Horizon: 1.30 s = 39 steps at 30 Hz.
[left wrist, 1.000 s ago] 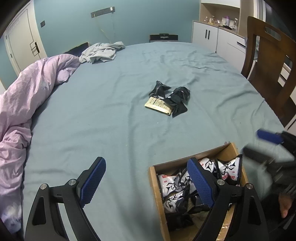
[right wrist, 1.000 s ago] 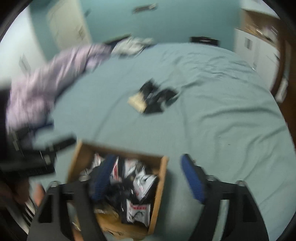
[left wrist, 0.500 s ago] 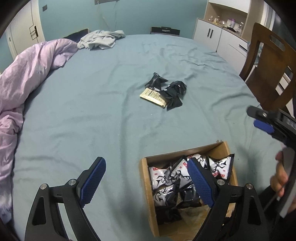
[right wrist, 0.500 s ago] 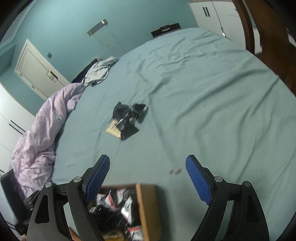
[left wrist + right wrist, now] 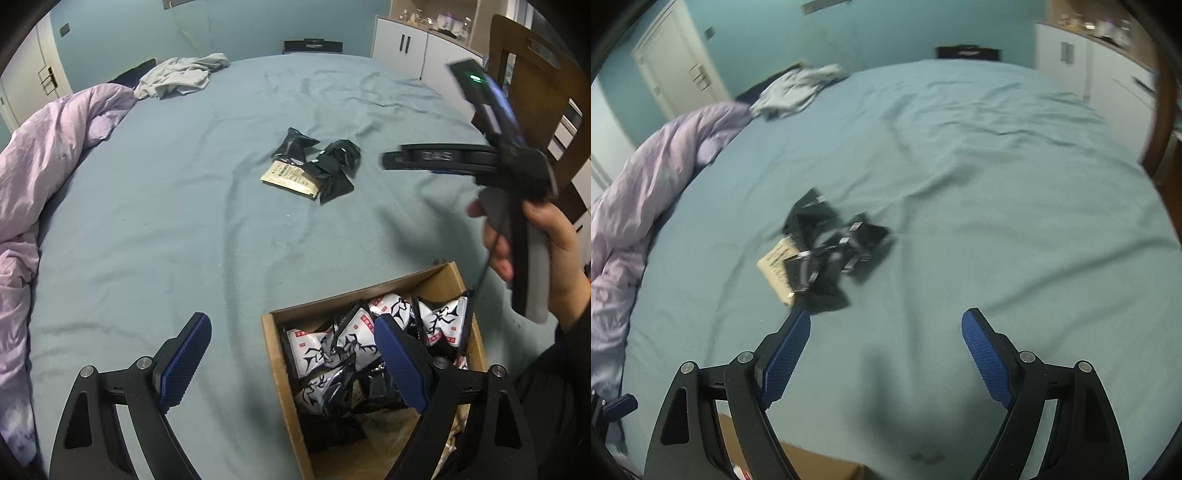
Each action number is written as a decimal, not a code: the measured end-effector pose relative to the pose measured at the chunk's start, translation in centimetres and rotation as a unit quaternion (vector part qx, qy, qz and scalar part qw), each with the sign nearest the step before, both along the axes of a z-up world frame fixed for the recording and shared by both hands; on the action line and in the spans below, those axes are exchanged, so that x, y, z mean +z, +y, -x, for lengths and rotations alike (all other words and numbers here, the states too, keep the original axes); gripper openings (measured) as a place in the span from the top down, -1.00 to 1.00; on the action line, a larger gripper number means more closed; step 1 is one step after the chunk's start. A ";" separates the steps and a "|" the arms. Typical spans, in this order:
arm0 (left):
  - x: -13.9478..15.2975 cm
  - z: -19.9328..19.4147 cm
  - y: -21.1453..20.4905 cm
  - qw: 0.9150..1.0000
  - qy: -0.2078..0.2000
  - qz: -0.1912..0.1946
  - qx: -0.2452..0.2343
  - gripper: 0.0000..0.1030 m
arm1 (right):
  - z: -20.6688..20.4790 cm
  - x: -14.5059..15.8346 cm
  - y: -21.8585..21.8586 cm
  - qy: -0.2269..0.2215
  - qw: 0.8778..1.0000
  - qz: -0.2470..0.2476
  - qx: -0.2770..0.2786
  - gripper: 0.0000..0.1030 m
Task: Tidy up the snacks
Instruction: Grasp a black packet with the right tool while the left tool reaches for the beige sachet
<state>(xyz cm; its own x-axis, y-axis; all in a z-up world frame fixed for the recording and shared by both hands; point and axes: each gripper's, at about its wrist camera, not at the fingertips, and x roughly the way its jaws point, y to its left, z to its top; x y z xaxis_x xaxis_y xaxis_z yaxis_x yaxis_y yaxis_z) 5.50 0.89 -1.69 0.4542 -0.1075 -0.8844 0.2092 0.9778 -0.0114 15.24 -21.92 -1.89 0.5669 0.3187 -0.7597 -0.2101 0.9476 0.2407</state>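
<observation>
1. Right wrist view: the right gripper (image 5: 886, 328) has swung off the cardboard box (image 5: 275, 354) toward the loose snack packets (image 5: 827, 251), now at its 11 o'clock; jaws wide, holding nothing.
2. The left gripper (image 5: 291, 349) has stayed over the box edge, spread wide, empty.
3. Judgement: the next pick is starting; the packets still lie on the bed (image 5: 166, 221).

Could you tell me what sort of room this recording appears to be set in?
Most likely a bedroom: a wide bed under a blue sheet, a rumpled lilac duvet along one side, and white cabinets against the teal wall.
</observation>
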 end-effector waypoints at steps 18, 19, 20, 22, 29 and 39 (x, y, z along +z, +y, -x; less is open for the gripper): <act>-1.7 -2.6 0.5 0.999 0.031 0.025 0.010 -0.77 | -9.0 -3.8 8.3 0.060 0.989 0.049 0.126 0.25; -1.6 -2.6 0.5 0.999 0.030 0.025 0.009 -0.77 | -8.9 -3.7 8.2 0.065 0.989 0.043 0.130 0.34; -1.4 -2.6 0.5 0.999 0.027 0.024 0.008 -0.77 | -8.8 -3.5 7.9 0.070 0.988 0.036 0.131 0.34; -0.6 -3.0 0.7 1.000 0.014 0.021 0.001 -0.77 | -8.0 -2.0 6.8 0.070 0.989 -0.004 0.130 0.35; 0.9 -7.3 0.2 0.999 -0.008 -0.005 -0.044 -1.00 | -2.5 4.0 -0.8 0.057 0.993 -0.098 0.036 0.35; -5.5 -18.2 -4.2 0.993 0.049 -0.055 -0.093 -1.00 | 13.4 1.0 -6.3 0.063 0.981 -0.181 -0.011 0.34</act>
